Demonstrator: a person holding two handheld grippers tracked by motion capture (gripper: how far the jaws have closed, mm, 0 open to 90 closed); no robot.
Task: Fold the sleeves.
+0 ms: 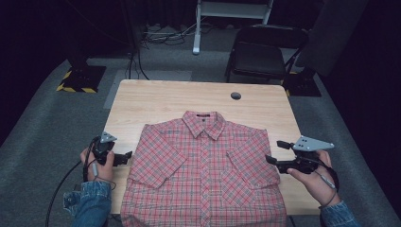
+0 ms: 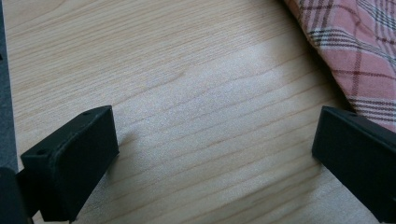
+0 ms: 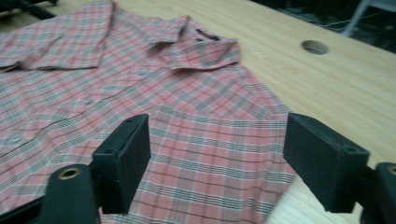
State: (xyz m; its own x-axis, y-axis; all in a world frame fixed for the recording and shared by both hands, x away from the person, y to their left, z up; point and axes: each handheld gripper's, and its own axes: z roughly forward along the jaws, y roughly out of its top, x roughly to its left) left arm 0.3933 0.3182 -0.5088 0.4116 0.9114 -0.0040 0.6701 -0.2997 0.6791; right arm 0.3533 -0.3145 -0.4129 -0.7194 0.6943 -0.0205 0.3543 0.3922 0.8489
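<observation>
Dark curtains and grey carpet surround a pale wooden surface [image 1: 156, 97], behind which a black chair [image 1: 260, 54] is seen in the high view. A round cable hole [image 1: 235, 96] is cut near the far edge of the surface. A red plaid shirt [image 1: 203, 170] is spread flat, front up and buttoned, with its collar [image 1: 204, 122] pointing away from the person and its hem reaching the near edge.

The left tongs [image 1: 126, 158] are held just beside the shirt's left sleeve [image 1: 158, 158], near the left edge of the surface. In the left gripper view their jaws are set wide apart over bare wood, and nothing is gripped between them; the edge of the plaid cloth [image 2: 350, 51] is seen just past one jaw, and whether it is touched cannot be told.

The right tongs [image 1: 276, 152] are held at the shirt's right sleeve [image 1: 257, 156], pointing inward towards the cloth. In the right gripper view their jaws are spread apart above the sleeve fabric [image 3: 219, 158], and no cloth is pinched between them.
</observation>
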